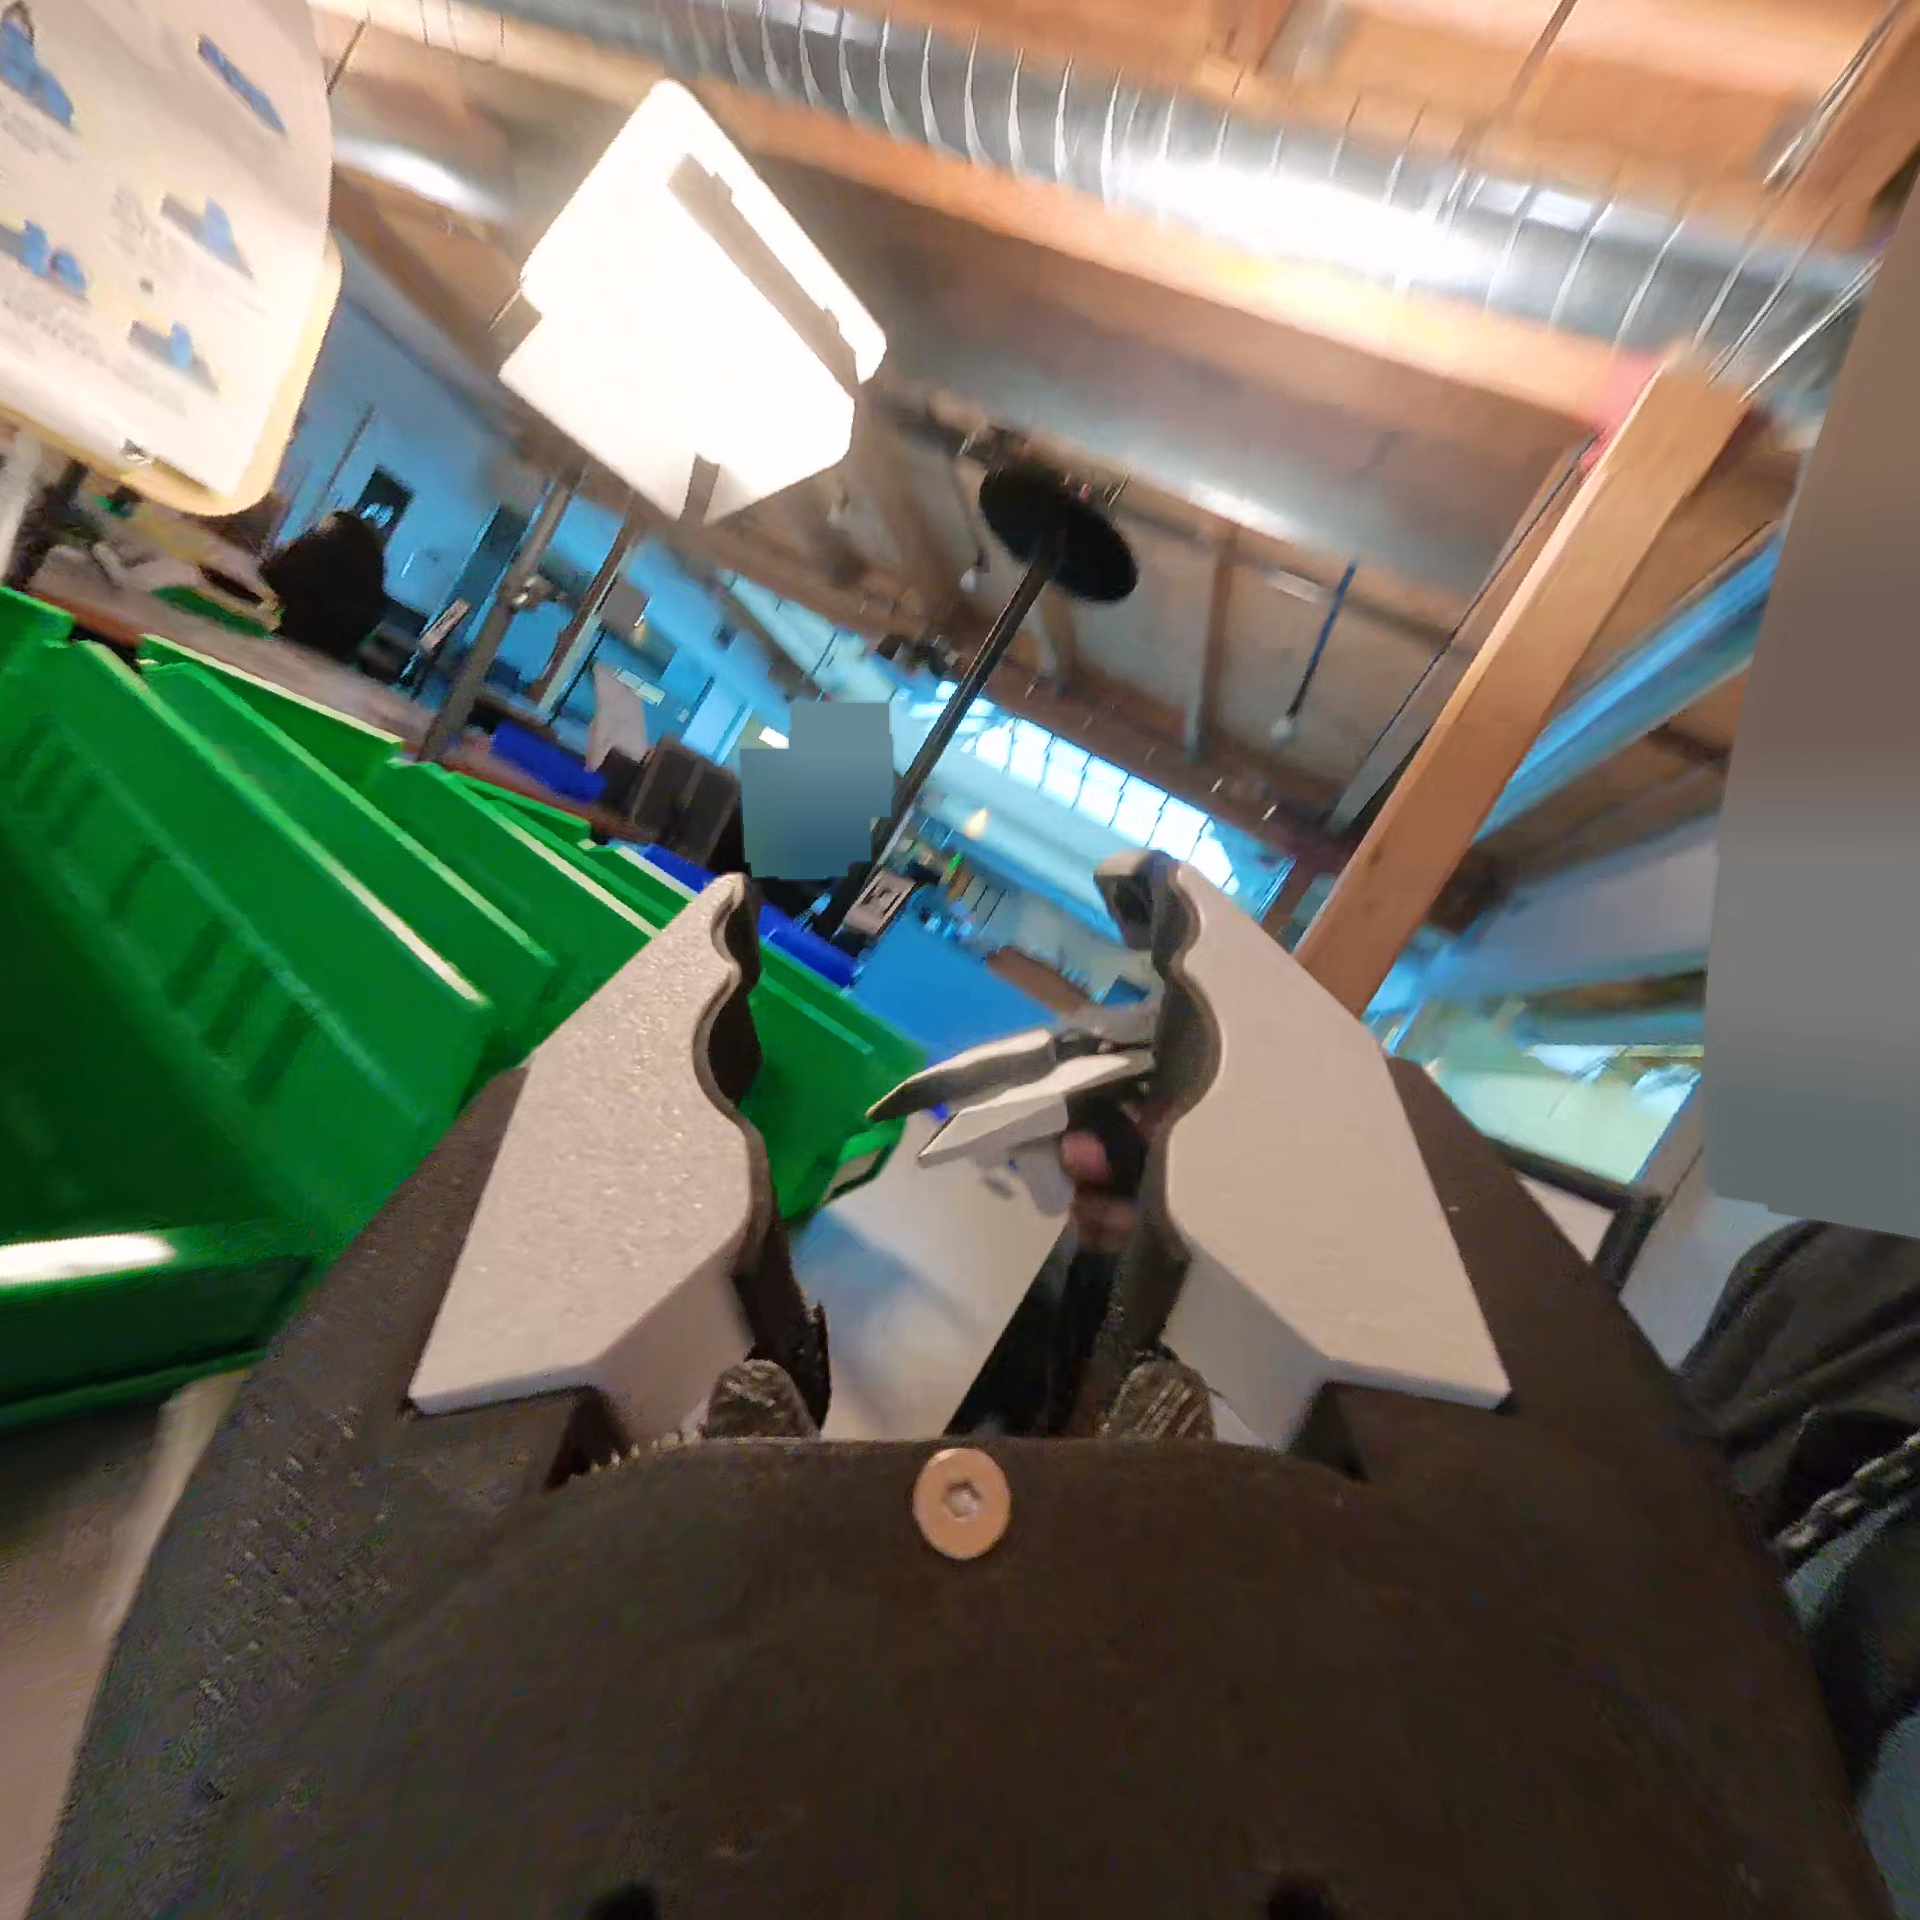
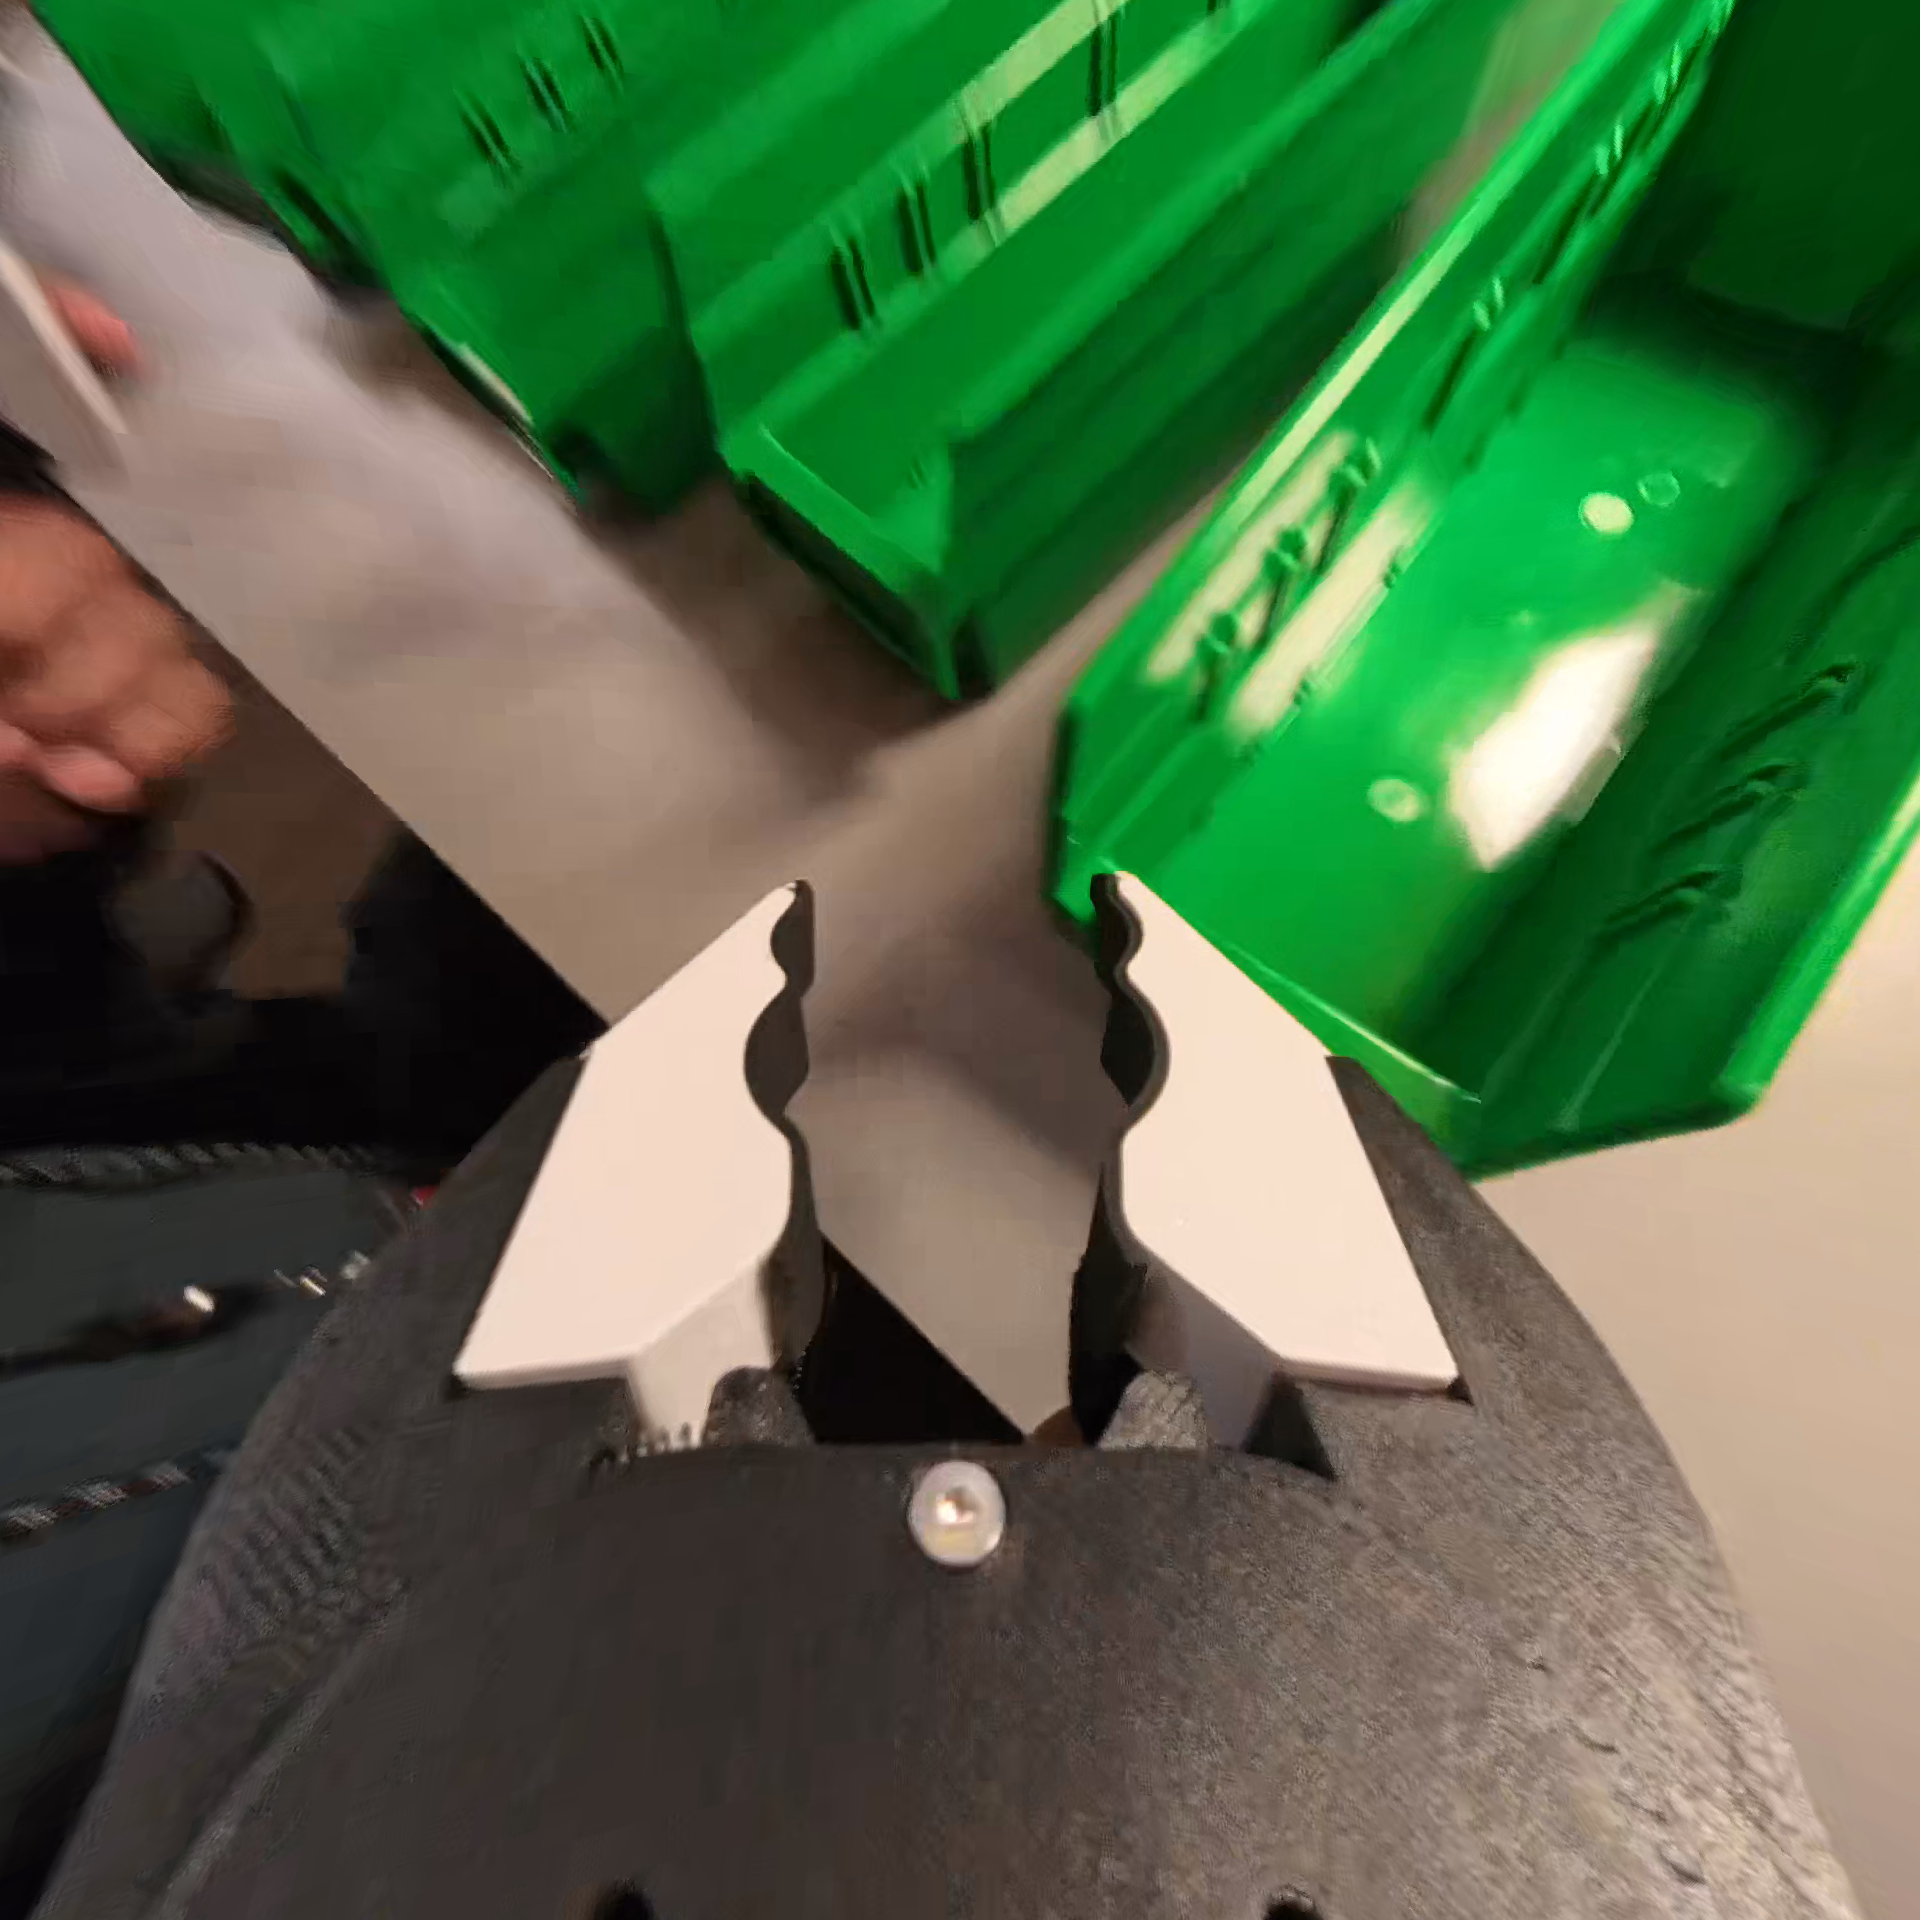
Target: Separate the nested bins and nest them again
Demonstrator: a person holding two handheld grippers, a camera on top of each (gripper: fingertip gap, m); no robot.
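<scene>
Several green bins (image 1: 208, 935) stand side by side on the pale table (image 1: 914, 1247) at the left of the left wrist view. My left gripper (image 1: 940, 883) is open and empty, tilted up toward the ceiling, to the right of the bins. The right gripper (image 1: 1018, 1081) shows low between its fingers. In the right wrist view my right gripper (image 2: 951, 890) is open and empty above the table (image 2: 520, 623). One open green bin (image 2: 1507, 675) lies at the right, its near corner just beside my right fingertip (image 2: 1117, 935). Two more green bins (image 2: 935, 312) stand farther back.
A person's hand (image 2: 73, 665) and dark clothing are at the left, past the table's edge. A white light panel (image 1: 686, 301), a printed board (image 1: 135, 208) and a wooden post (image 1: 1507, 707) stand above and behind. Blue bins (image 1: 800, 935) lie farther off.
</scene>
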